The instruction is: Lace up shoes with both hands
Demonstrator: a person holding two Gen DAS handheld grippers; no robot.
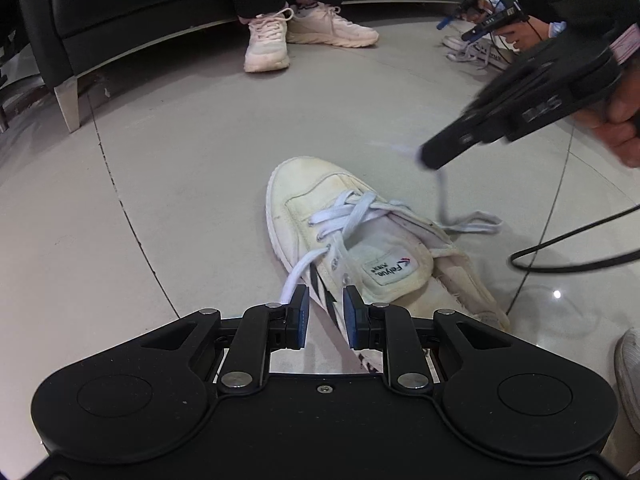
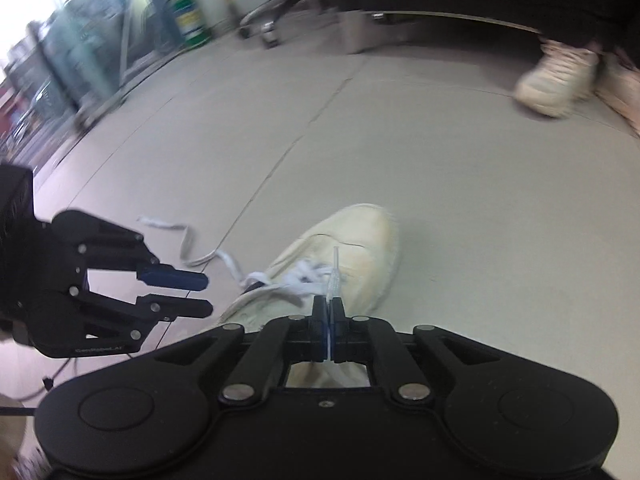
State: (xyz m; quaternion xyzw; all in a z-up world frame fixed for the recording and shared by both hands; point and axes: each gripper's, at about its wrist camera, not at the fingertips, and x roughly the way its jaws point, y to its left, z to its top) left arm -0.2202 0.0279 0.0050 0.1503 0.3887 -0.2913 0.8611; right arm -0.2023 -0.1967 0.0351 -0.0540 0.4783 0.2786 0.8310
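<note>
A: Grey tile floor spreads all round you, and a black leather sofa closes off the far side. A seated person's pink sneakers are planted in front of it, well apart from your work.

B: Your cream canvas shoe lies on the tile between your two tools, toe pointing away from you. Its heel is cut off behind your left gripper.

A: To your right, a black cable loops on the floor near the shoe. Past it, someone else works on a second white shoe, and a grey shoe pokes in at the frame edge.

B: Your left gripper's jaws stand apart with nothing between them. The loose lace runs from an eyelet and slips out of sight behind one finger.

A: Your right gripper is clamped tight on the other lace end, with the clear tip poking out beyond the pads. From the left wrist view that lace hangs blurred below the tool, so you cannot make out its slack.

B: The right wrist view is smeared throughout and the background is unreadable. You have bare tile ahead of the toe and on the shoe's left.
</note>
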